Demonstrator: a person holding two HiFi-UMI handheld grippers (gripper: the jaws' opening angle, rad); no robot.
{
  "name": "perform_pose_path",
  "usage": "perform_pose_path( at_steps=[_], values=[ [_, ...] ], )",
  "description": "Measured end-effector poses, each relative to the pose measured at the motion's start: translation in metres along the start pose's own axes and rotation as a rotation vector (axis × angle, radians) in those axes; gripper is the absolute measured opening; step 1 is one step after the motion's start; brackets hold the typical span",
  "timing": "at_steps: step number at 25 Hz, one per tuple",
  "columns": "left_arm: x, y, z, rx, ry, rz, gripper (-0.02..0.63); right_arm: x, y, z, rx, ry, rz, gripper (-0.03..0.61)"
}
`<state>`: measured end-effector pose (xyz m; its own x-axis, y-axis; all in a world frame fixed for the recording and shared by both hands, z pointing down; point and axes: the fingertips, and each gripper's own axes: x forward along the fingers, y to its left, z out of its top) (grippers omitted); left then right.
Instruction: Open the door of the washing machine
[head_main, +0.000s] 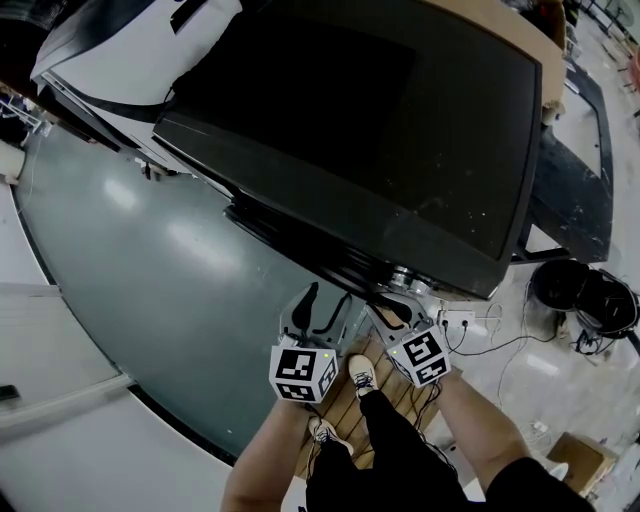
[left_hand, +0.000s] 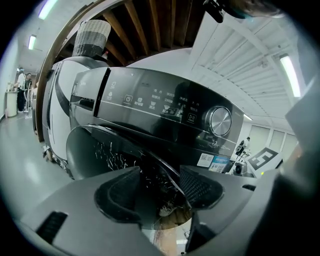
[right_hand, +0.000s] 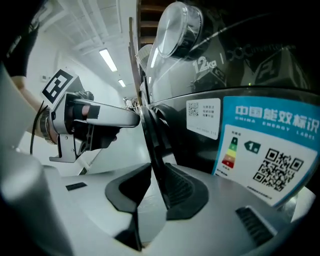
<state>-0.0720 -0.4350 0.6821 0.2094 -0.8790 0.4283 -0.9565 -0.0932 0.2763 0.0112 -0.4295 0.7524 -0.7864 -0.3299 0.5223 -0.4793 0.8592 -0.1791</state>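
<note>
Nearest, the right gripper (right_hand: 152, 172) is seen pinching the thin rim of the door (right_hand: 150, 135), with one pad laid flat against it and the other nipping from the opposite side. Just beside it, the left gripper (left_hand: 160, 175) is held spread wide; the door's curved glass passes between its pads, and neither is seen pressing on it. The door is found on the front of the washing machine (head_main: 380, 120), below the control panel (left_hand: 165, 107) and next to the energy label (right_hand: 270, 145). It is judged stiff, fairly heavy, glossy and slippery. The rim is likely the best hold, and a latch may need a steady pull.
</note>
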Motion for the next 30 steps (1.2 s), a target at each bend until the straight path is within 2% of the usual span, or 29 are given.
perform_pose_path(
  at_steps=[4,10,14,22,30],
  values=[
    [-0.005,0.002,-0.005,-0.021,0.002,0.013,0.258,0.001,0.021,-0.007,0.049,0.002,0.063,0.103],
    [-0.024,0.009,-0.016,-0.037,0.010,0.045,0.261,-0.004,0.052,-0.008,0.037,-0.011,0.136,0.103],
    [-0.040,0.015,-0.024,-0.049,0.015,0.063,0.261,-0.017,0.068,0.000,0.040,-0.037,0.180,0.133],
    [-0.072,0.028,-0.036,-0.064,0.031,0.089,0.259,-0.034,0.088,0.019,0.055,-0.082,0.134,0.126],
    [-0.112,0.040,-0.054,-0.086,0.039,0.123,0.259,-0.038,0.119,0.042,0.032,-0.127,0.132,0.120]
  ],
)
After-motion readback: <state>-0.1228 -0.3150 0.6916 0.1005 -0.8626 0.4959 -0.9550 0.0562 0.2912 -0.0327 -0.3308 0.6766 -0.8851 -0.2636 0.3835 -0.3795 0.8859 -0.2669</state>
